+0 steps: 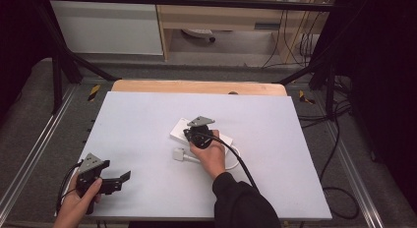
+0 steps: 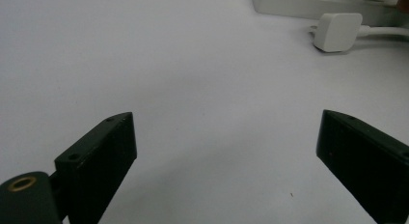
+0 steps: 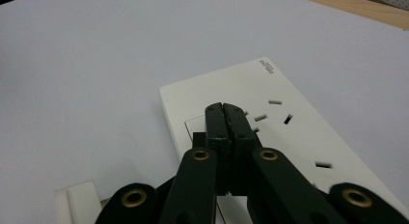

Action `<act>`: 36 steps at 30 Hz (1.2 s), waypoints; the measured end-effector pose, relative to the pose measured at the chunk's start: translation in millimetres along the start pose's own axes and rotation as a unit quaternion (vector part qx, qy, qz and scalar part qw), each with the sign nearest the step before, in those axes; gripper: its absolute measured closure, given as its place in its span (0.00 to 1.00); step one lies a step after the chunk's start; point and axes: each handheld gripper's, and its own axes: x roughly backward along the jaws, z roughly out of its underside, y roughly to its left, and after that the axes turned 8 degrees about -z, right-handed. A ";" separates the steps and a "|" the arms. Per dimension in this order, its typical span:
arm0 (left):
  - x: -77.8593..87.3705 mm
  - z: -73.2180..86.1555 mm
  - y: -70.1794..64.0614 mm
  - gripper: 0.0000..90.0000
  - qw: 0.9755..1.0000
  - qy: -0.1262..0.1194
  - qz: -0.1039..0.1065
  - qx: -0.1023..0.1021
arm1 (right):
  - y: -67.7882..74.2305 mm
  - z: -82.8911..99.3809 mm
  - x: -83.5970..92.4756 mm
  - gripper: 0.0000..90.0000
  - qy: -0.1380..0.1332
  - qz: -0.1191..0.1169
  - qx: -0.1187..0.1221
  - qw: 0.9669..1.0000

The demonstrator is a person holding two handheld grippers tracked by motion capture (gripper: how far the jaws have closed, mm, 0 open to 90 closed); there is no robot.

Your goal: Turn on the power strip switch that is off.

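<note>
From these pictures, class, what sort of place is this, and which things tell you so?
Probably a lab recording bench: a white board laid as a table top inside a black frame, loose cables on the floor, and a white power strip set out as a prop.

Table top: you work on a flat white rectangular board (image 1: 147, 120), matte and plain.
Far edge: you see a strip of pale wooden tabletop (image 1: 196, 86) showing beyond the white board.
Frame: black metal struts (image 1: 59, 66) slant down at both far corners, and grey metal rails (image 1: 29, 159) run along both sides of the table.
Floor: grey carpet (image 1: 29, 100) lies around the table.
Back wall: a light wooden shelf unit (image 1: 221, 16) stands beyond, with a white panel (image 1: 108, 26) to its left.
Cables: loose black cables (image 1: 339, 188) curl on the floor at your right; more hang by the shelf unit.
</note>
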 end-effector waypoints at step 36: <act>0.4 0.1 -0.6 0.08 1.000 0.001 0.000 -0.004 | 0.7 1.3 -0.2 1.00 0.007 0.013 0.009 1.000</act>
